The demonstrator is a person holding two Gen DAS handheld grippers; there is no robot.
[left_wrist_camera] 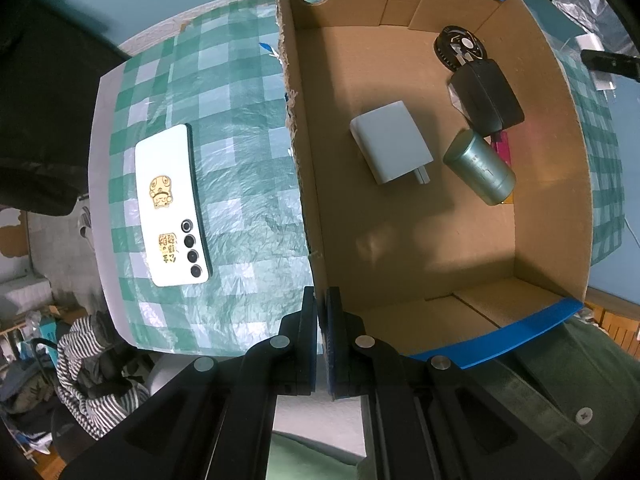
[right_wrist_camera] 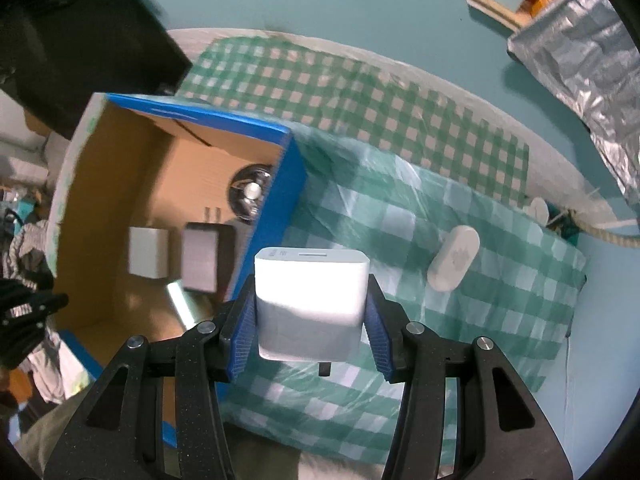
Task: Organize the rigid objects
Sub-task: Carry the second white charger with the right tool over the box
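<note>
The left tool (left_wrist_camera: 321, 320) is pressing its two pads together on the near wall of the cardboard box (left_wrist_camera: 304, 184), at about 6 o'clock in the left wrist view. This is probably steadying the box so it is not sliding on the crinkled checked cloth (left_wrist_camera: 240, 160) while things are going in.

The right tool (right_wrist_camera: 311, 312) is pinching a white charger block (right_wrist_camera: 310, 292) by its two flat sides, the blue pads (right_wrist_camera: 245, 328) lying against them and a dark prong showing under its lower edge. It is hanging clear of the table, just outside the box's blue wall (right_wrist_camera: 276, 208), which is sitting at 9 o'clock from it. Holding the flat faces is likely giving the firmest hold for carrying it over the rim.

The left view is showing the box floor: a second white charger (left_wrist_camera: 390, 142) near the centre, a green tin (left_wrist_camera: 480, 166) at 3 o'clock of it, a black adapter (left_wrist_camera: 486, 94) and a round black disc (left_wrist_camera: 460, 46) toward 1 o'clock. It is also showing a white phone (left_wrist_camera: 172, 204) lying on the cloth outside at 9 o'clock.

Only the right view is showing the held block and a white oval case (right_wrist_camera: 454, 258) waiting on the cloth at 2 o'clock of it.
</note>
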